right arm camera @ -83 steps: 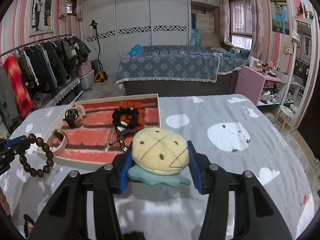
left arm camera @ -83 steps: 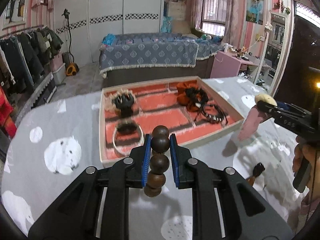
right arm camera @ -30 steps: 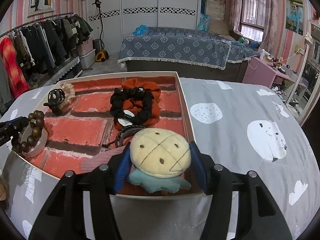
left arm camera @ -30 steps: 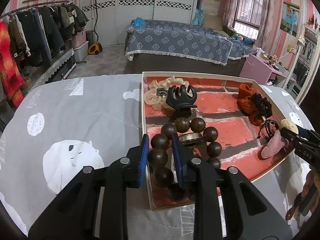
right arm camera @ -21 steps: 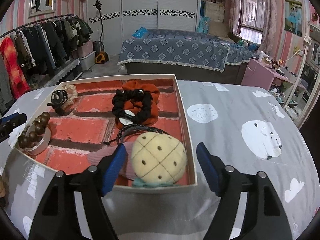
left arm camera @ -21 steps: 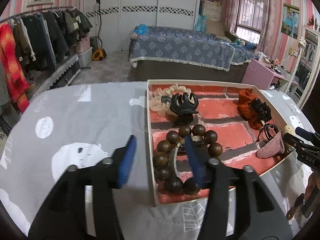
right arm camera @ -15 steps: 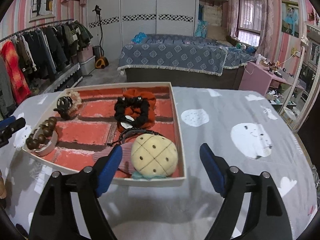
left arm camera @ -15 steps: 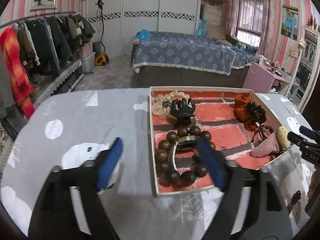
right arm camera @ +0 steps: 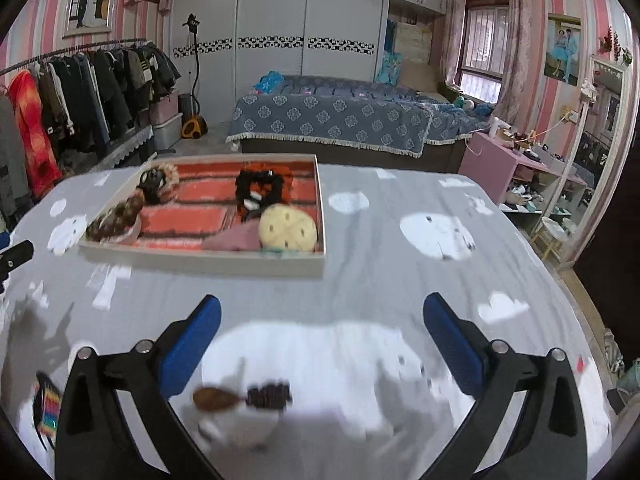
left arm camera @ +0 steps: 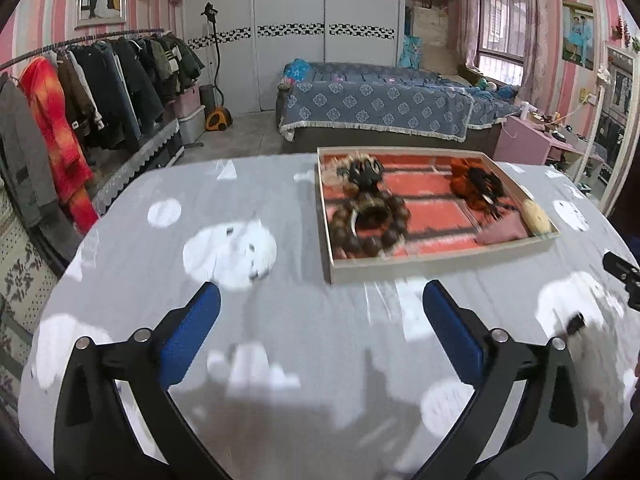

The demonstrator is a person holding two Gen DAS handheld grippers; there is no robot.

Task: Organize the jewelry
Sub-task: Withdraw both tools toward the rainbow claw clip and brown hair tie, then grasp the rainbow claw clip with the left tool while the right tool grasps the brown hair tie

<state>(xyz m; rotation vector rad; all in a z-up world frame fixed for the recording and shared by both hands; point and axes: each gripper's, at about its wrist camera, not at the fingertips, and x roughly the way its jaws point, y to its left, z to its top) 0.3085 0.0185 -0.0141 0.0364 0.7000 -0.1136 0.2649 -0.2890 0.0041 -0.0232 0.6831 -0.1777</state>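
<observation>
A shallow tray with a red brick-pattern floor sits on the grey tablecloth. In it lie a dark wooden bead bracelet, a black claw clip, an orange and black scrunchie and a yellow plush hair piece on a pink strip. My left gripper hovers over the cloth short of the tray, its jaws opening wide with nothing between them. My right gripper is likewise back from the tray, jaws opening and empty.
On the cloth in front of the right gripper lie a brown and black hair clip and a rainbow-striped item. A small dark piece shows at the right of the left wrist view. A bed and a clothes rack stand beyond the table.
The left gripper let go of the bead bracelet and the right let go of the yellow plush piece, both left in the tray. Both grippers opened wide and drew back and up.
</observation>
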